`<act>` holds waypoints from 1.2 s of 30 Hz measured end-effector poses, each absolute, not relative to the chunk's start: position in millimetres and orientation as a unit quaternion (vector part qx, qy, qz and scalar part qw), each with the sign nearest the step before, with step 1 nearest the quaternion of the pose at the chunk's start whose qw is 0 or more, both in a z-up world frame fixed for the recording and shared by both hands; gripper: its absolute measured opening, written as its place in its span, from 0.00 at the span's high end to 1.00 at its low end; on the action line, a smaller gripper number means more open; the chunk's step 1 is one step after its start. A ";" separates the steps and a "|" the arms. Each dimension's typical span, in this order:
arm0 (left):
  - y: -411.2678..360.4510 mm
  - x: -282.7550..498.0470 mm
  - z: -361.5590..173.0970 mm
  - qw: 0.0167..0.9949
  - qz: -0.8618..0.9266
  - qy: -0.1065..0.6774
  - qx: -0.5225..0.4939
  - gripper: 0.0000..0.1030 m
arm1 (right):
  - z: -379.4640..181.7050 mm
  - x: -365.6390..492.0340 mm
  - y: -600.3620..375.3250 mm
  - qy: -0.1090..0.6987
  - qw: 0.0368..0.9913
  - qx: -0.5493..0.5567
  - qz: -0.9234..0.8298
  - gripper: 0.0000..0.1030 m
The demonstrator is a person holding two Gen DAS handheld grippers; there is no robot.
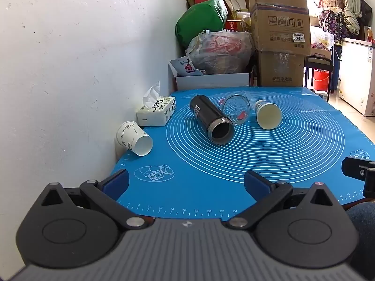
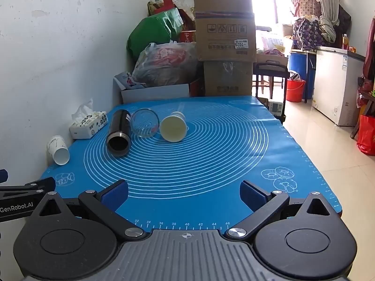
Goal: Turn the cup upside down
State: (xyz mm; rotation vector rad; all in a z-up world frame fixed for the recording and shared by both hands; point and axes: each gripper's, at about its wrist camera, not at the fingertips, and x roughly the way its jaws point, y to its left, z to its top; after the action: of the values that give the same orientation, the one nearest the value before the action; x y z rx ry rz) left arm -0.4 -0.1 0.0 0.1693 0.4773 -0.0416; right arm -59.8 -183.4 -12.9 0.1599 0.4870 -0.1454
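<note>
Room: cluttered storage corner — cardboard boxes [image 1: 279, 23] and bags stacked behind a counter covered by a blue ringed mat [image 1: 269, 164].

Left wrist view, cups: four vessels lie on their sides. Taking the black flask [image 1: 212, 123] as landmark — the glass cup [image 1: 236, 112] touches its right side, the cream paper cup [image 1: 267, 114] lies just right of the glass, and a white paper cup [image 1: 133, 138] sits well to its left by the wall, below the tissue pack [image 1: 157, 113].

Left wrist view, left gripper [image 1: 186, 182]: jaws spread wide, holding nothing, well short of the flask.

Right wrist view, cups: same row; cream paper cup [image 2: 173, 127] to the right of the flask [image 2: 119, 133], mouth facing the camera.

Right wrist view, right gripper [image 2: 184, 193]: jaws likewise wide apart and empty, at the mat's near edge.

Step in hand: judged as the approach — no cup touched yet; which cup is meant is unclear.

Doing it well: likely grip across the wall mid-body, lightly so paper does not crush, then lift clear of neighbours before turning mouth-down.

Risk: the round flask and glass may roll if nudged.
</note>
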 end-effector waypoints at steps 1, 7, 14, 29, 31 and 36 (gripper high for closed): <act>-0.3 -0.7 0.0 0.968 -0.021 0.236 0.083 0.00 | -13.1 -60.1 -182.0 0.240 0.965 0.080 -0.072 0.00; 3.8 2.2 2.1 0.968 -0.021 0.239 0.079 0.00 | -14.4 -59.9 -183.7 0.246 0.963 0.091 -0.067 0.00; 6.7 3.6 2.7 0.968 -0.018 0.236 0.082 0.00 | -15.4 -59.7 -183.9 0.245 0.963 0.085 -0.070 0.00; 5.3 4.4 0.5 0.967 -0.017 0.238 0.086 0.00 | -16.0 -59.3 -183.9 0.246 0.963 0.084 -0.070 0.00; 5.6 4.5 0.9 0.967 -0.018 0.238 0.085 0.00 | -15.7 -59.7 -183.5 0.247 0.963 0.085 -0.070 0.00; 5.3 3.3 1.2 0.968 -0.016 0.235 0.086 0.00 | -16.7 -61.1 -182.3 0.246 0.963 0.082 -0.071 0.00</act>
State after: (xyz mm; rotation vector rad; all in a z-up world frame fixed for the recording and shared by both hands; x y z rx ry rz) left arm 3.3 5.3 1.2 0.1730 0.4759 -0.0324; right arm -61.1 -182.3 -16.7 0.1652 0.4975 -0.1447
